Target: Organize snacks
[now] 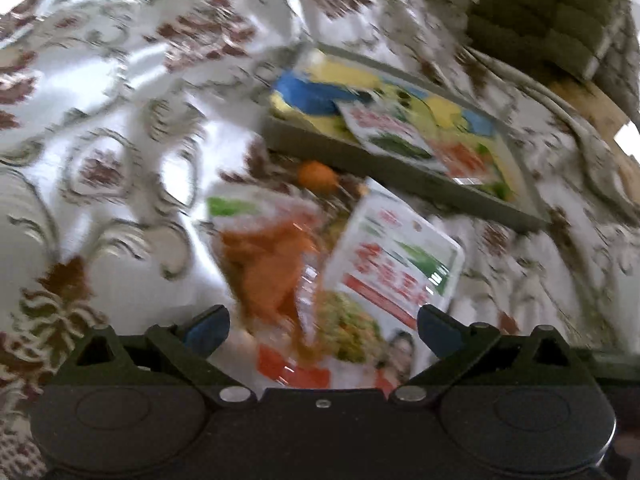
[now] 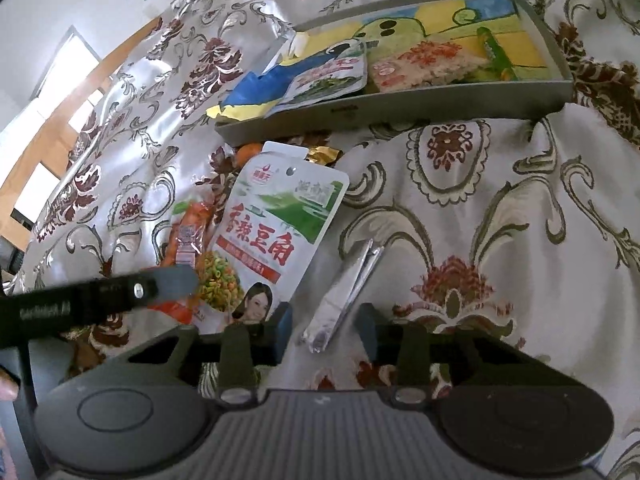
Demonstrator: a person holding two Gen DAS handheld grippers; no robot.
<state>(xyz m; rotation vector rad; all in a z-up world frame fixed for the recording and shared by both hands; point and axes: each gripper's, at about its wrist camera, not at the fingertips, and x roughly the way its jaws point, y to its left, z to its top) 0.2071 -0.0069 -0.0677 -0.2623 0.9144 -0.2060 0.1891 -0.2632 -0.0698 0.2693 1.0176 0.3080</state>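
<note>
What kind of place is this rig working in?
Probably a home, likely a dining or living room table. A floral damask tablecloth covers the surface, a grey tray with a child-style drawing holds snack packets, and a window with wooden trim lets in daylight at the left.

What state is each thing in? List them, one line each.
White bean-snack pouch: flat on the cloth, outside the tray.
Orange snack pack: partly under the pouch.
Silver packet: between the right hand-held gripper pads, not yet pinched.
Left hand-held gripper: open over the pouch.
Grey tray: holds several packets.
</note>
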